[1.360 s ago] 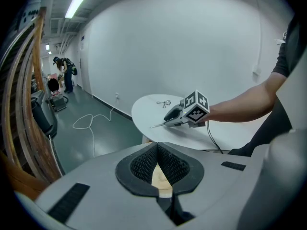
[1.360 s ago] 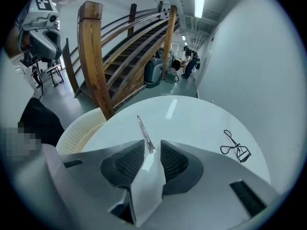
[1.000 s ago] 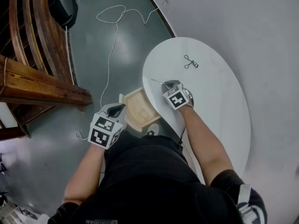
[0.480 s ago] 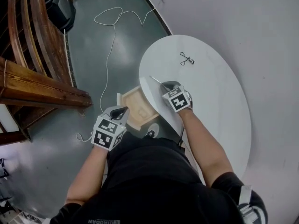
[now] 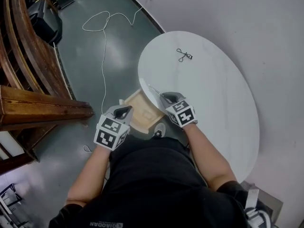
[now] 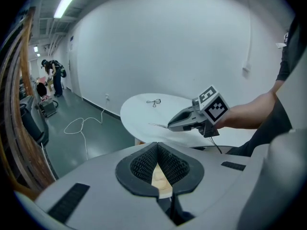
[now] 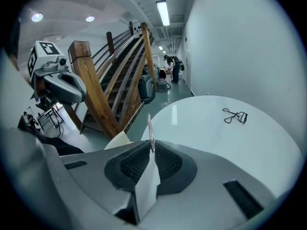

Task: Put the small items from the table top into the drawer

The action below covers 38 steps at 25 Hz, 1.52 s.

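R tool has just been closing its jaws & now pinches a thin metal strip by its near end. The pads stand almost together w/ only the strip btwn them, and the rest pokes out ahead. What it is exactly (file? tweezers?) I can't tell. In head view the strip hangs over the worktop rim at approx 8 o'clock of the oval, and seems clear of the surface.

L tool is closed, pads meeting at the tips, nothing in it. It hovers just at 9 o'clock of the open wooden drawer, which sticks out from under the worktop's 8 o'clock edge.

One more small item is an eyelash curler. It lies flat on the worktop, well apart from R tool, approx 1 o'clock from it.

Handling, my guess:
- **Strip:** prob v. light, stiff & smooth. Held by one end it could pivot or slip in the pads, so keep the pinch firm. Bring it low into the drawer, at 9 o'clock of R tool, before letting go.
- **Curler:** prob light, rigid metal w/ thin frame, lying flat so not much to bite. Best taken from above across the handle loops or hinge area, not the curved clamp end.
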### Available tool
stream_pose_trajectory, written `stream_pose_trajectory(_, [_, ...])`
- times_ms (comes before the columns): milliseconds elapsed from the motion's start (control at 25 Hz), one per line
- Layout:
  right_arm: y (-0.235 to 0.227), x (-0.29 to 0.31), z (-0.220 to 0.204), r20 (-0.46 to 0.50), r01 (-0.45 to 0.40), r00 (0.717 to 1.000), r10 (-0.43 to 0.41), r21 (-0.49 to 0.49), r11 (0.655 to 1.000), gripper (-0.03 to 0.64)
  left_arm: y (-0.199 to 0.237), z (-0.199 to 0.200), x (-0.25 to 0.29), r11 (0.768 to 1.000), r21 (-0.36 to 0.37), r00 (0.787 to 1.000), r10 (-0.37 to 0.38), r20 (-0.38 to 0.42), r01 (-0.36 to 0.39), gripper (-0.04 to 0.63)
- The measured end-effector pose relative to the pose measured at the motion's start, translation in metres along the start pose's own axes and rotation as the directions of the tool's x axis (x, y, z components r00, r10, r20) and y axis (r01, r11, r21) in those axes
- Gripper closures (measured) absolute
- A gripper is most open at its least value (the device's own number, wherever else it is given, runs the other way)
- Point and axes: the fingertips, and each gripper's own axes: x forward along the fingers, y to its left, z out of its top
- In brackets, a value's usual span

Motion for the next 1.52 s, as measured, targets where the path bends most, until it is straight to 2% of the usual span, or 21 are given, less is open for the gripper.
stream_pose_trajectory(240, [0.037,-0.002,-0.010,-0.006,-0.002,1.000,0.003,0.111,0.994,0.584,0.020,0.000,-0.001,0.997,0.036,0.998,-0.062,-0.004,0.062,0.580])
stream_pose_trajectory(480, [0.081,0.018,-0.045,-0.099,-0.020,0.994,0.035,0.142,0.990,0.585,0.036,-0.019,0.001,0.992,0.049,0.993,-0.111,-0.034,0.112,0.580])
stream_pose_trajectory(800, [0.092,0.054,-0.082,-0.212,0.016,0.977,0.038,0.250,0.968,0.584,0.050,-0.034,-0.001,0.984,0.061,0.984,-0.166,-0.063,0.169,0.580])
stream_pose_trajectory(1120, [0.105,0.100,-0.122,-0.336,0.046,0.939,0.077,0.344,0.938,0.584,0.068,-0.053,-0.003,0.980,0.068,0.978,-0.181,-0.105,0.189,0.580])
stream_pose_trajectory(1400, [0.103,0.129,-0.149,-0.458,0.032,0.883,0.105,0.281,0.959,0.584,0.079,-0.062,-0.002,0.983,0.044,0.978,-0.174,-0.116,0.180,0.580])
stream_pose_trajectory(1520, [0.115,0.140,-0.158,-0.496,-0.030,0.852,0.170,0.278,0.960,0.584,0.085,-0.068,-0.006,0.986,0.018,0.980,-0.163,-0.115,0.166,0.580])
